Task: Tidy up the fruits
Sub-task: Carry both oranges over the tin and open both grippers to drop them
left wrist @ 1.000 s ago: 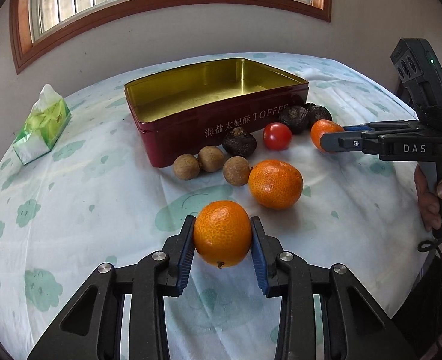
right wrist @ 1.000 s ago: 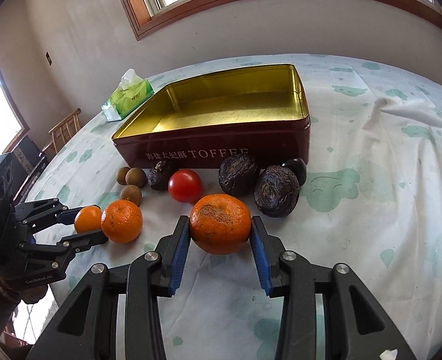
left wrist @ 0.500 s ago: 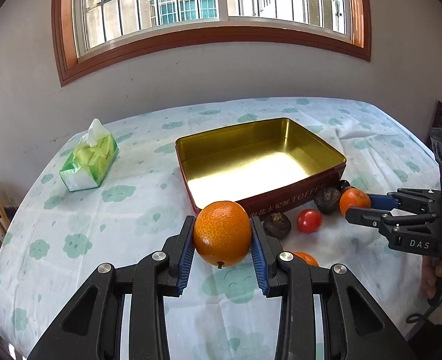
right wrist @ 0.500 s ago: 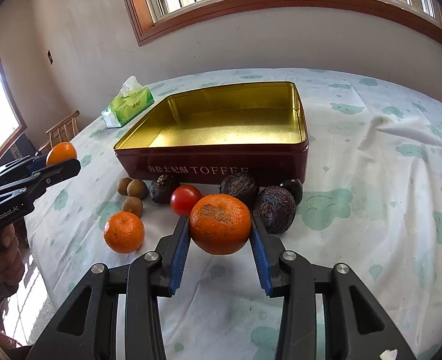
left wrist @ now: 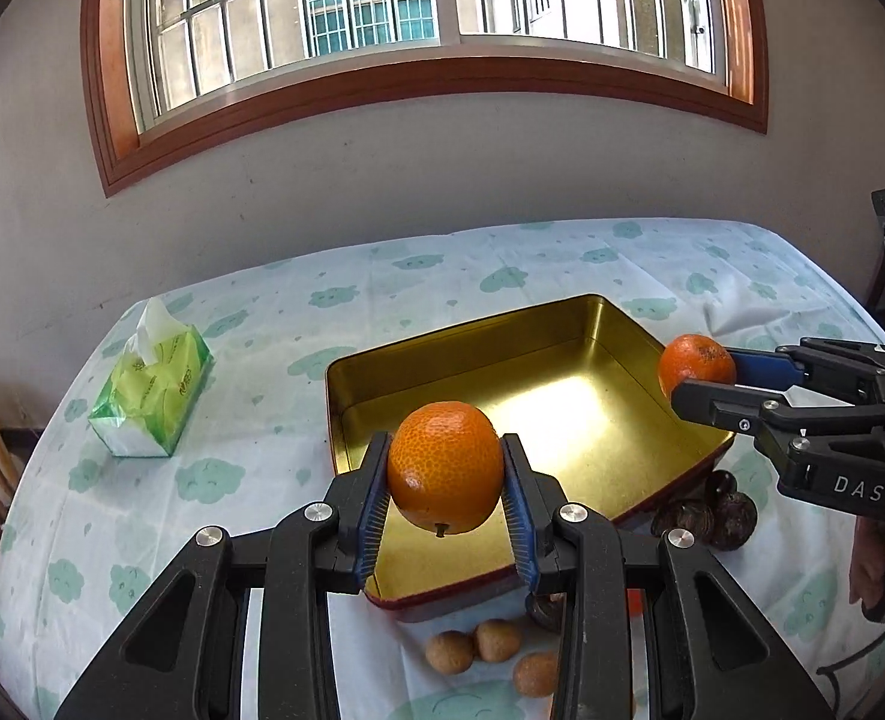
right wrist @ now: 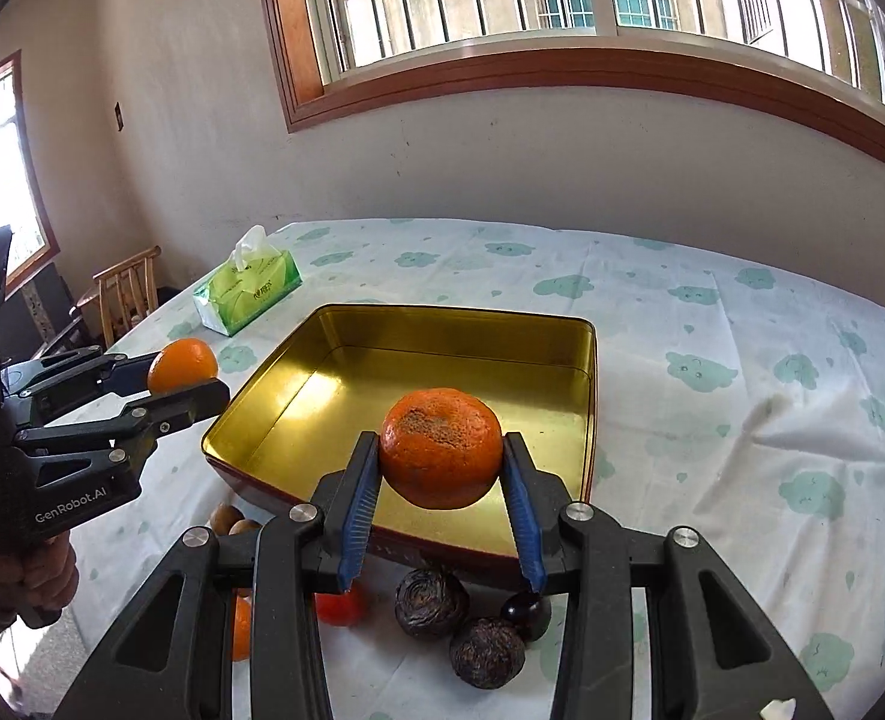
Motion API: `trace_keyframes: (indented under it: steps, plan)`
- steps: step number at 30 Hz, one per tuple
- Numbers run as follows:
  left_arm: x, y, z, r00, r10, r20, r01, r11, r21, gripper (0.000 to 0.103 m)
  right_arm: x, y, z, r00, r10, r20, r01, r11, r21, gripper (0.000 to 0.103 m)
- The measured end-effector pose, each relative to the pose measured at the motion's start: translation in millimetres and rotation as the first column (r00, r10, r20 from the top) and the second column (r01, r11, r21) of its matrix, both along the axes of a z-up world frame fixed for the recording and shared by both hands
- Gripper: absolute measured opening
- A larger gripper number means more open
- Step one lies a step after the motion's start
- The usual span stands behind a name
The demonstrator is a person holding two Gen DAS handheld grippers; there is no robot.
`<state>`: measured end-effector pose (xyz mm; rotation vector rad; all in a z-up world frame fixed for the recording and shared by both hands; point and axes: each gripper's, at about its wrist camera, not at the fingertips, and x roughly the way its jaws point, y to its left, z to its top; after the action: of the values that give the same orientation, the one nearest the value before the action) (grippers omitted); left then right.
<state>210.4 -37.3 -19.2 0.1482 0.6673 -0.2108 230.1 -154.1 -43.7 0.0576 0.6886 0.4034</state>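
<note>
We are in a home, by the look of it a plain dining room. We see a table (right wrist: 712, 324) under a cloud-print cloth, a pack of tissues (right wrist: 249, 288), a wooden chair (right wrist: 127, 288) by the wall, whitewashed walls and a barred window in a wooden frame (right wrist: 562, 78) facing apartment blocks.

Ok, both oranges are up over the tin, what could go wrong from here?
1. Both hand-held grippers converge on one tin; the right hand-held gripper and left hand-held gripper could collide.
2. Released from this height, the left orange or right orange may bounce or roll on the bare metal floor and bruise.
3. Lowering short of the tin could hit the dark fruits beside its near wall.
</note>
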Motion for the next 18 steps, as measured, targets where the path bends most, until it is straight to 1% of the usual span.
trace_keyframes:
  steps: [4,7,10,11,12,13,14,16,18]
  plan:
    - [27.5,-6.8,-4.7,1.000,0.016,-0.024,-0.016,1.000,-0.007,0.036,26.0,4.2,-8.7,0.999,0.006,-0.036,-0.007,1.000,-0.004,0.037]
    - [42.0,-12.6,-11.5,0.999,0.033,-0.039,-0.033,0.999,0.015,0.036,37.9,9.5,-19.1,0.998,0.004,-0.057,-0.006,1.000,-0.028,0.037]
    - [48.3,-13.5,-17.5,0.998,0.035,-0.046,-0.034,0.999,0.014,0.037,44.0,10.6,-26.6,0.997,-0.003,-0.071,0.001,1.000,-0.026,0.038]
    - [48.7,-13.7,-18.7,0.998,0.039,-0.043,-0.038,0.999,0.016,0.039,45.2,10.8,-28.1,0.997,-0.005,-0.073,0.003,1.000,-0.027,0.038]
    - [49.0,-13.0,-19.1,0.998,0.045,-0.036,-0.044,0.999,0.018,0.042,46.1,11.2,-29.2,0.997,-0.006,-0.075,0.004,1.000,-0.027,0.038]
    - [48.5,-12.6,-18.7,0.998,0.054,-0.027,-0.053,0.998,0.018,0.050,46.4,11.3,-29.9,0.997,-0.007,-0.076,0.005,1.000,-0.025,0.040]
    - [47.2,-10.8,-17.4,0.998,0.063,-0.016,-0.062,0.998,0.014,0.062,45.7,11.1,-29.5,0.997,-0.007,-0.071,0.005,1.000,-0.022,0.040]
    - [42.9,-5.0,-13.0,0.997,0.075,0.013,-0.075,0.997,-0.009,0.073,41.8,9.1,-25.4,0.999,-0.013,-0.047,0.012,1.000,-0.018,0.041]
    - [38.2,0.4,-8.2,0.996,0.083,0.030,-0.083,0.996,-0.017,0.075,36.1,3.5,-18.4,0.999,-0.027,-0.028,0.026,1.000,-0.004,0.041]
